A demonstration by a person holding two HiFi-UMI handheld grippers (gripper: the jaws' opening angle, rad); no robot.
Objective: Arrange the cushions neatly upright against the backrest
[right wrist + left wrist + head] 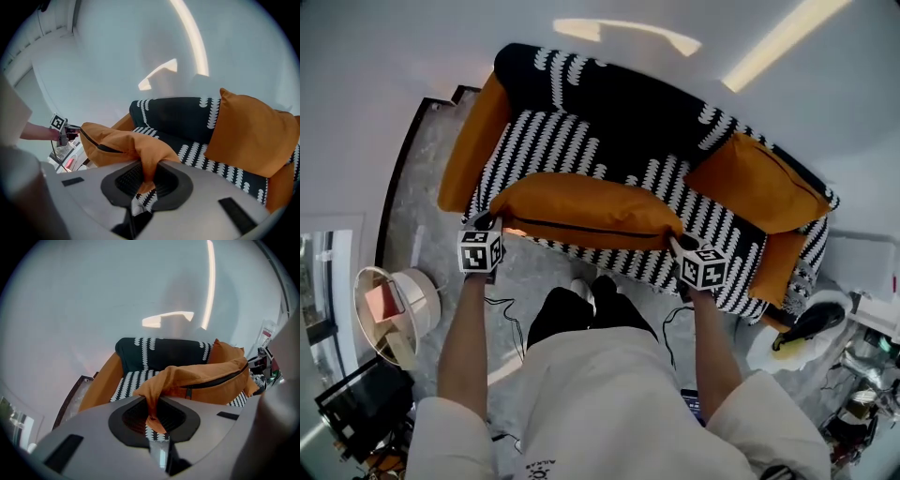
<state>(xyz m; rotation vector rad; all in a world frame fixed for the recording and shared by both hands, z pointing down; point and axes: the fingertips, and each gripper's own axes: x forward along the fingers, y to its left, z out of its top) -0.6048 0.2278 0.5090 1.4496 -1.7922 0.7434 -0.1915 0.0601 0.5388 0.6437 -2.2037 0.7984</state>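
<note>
I am holding the orange cushion (581, 211) over the sofa (609, 103); left gripper (484, 223) and right gripper (679, 245) fingers are pinching its corners.

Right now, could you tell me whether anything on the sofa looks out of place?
Yes: one orange cushion hangs sideways over the front of the seat, away from the backrest, its end corners pinched by the left gripper and the right gripper. The other cushion leans upright against the backrest on the right.

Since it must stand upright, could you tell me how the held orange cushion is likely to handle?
Probably soft and floppy: the cushion bunches where the left gripper pinches its corner. Likely light: two corner pinches carry it. It may slump unless leaned on the backrest.
</note>
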